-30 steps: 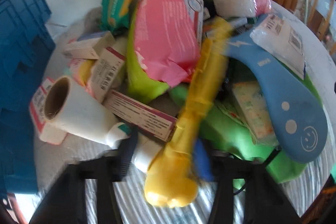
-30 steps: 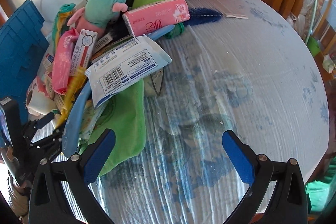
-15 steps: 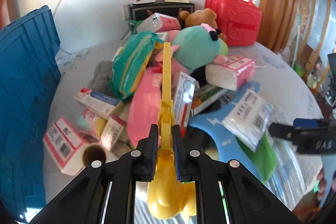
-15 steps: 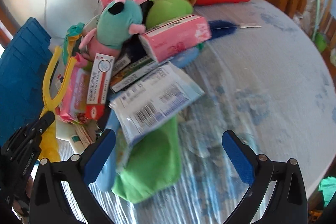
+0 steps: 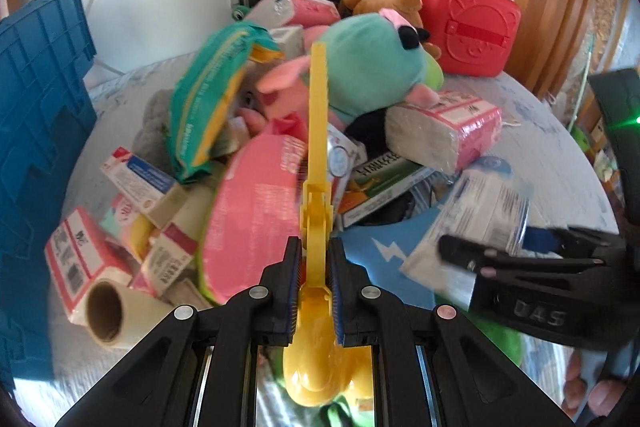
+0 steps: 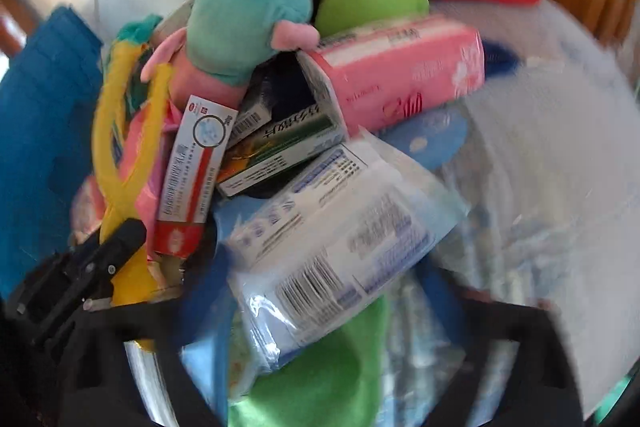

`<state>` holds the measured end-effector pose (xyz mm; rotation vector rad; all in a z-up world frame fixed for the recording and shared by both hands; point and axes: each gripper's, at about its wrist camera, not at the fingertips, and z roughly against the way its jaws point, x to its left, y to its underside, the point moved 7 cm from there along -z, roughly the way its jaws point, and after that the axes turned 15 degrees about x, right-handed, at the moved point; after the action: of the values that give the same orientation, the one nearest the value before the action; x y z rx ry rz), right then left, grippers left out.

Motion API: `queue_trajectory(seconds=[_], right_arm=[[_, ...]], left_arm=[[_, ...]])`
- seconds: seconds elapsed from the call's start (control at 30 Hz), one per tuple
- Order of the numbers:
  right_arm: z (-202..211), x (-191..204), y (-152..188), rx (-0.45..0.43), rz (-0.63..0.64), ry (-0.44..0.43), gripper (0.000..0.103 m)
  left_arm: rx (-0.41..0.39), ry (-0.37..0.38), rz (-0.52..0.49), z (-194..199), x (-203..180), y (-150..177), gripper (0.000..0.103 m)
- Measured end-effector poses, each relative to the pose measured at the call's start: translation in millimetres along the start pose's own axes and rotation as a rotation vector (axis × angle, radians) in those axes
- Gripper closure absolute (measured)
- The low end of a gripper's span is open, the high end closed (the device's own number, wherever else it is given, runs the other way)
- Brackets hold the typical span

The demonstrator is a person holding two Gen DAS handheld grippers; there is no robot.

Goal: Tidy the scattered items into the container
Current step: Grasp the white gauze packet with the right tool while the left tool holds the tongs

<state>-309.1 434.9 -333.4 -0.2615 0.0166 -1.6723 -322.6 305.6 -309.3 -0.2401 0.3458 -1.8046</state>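
Observation:
My left gripper (image 5: 314, 267) is shut on a long yellow plastic tongs toy (image 5: 318, 131), held above the heap and pointing at it; the toy (image 6: 108, 131) also shows in the right wrist view. My right gripper (image 6: 324, 287) is blurred and its jaws are closing around a white-and-blue barcoded packet (image 6: 332, 227) on the pile's near right side. The packet (image 5: 480, 215) sits between the jaws, and I see no firm pinch on it. The blue crate (image 5: 40, 107) stands at the left. The heap lies on a round table (image 5: 552, 147).
The heap holds a teal plush (image 5: 372, 67), a pink tissue pack (image 5: 448, 131), a pink pouch (image 5: 252, 219), a green diaper pack (image 5: 208, 103), boxes and a film roll (image 5: 108, 311). A red case (image 5: 464, 23) stands behind. Wooden furniture rises at the right.
The left gripper has lifted the yellow toy off the pile and pulled back. The right gripper has moved left over the packet, and its jaws have narrowed around it.

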Motion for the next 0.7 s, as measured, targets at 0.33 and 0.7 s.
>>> queue_trajectory(seconds=[0.33, 0.7], right_arm=[[14, 22, 5, -0.022, 0.151, -0.060, 0.084], [-5, 41, -9, 0.001, 0.186, -0.054, 0.084]], left_arm=[[0.009, -0.006, 0.008, -12, -3, -7, 0.090], [0.008, -0.001, 0.019, -12, 2, -6, 0.090]])
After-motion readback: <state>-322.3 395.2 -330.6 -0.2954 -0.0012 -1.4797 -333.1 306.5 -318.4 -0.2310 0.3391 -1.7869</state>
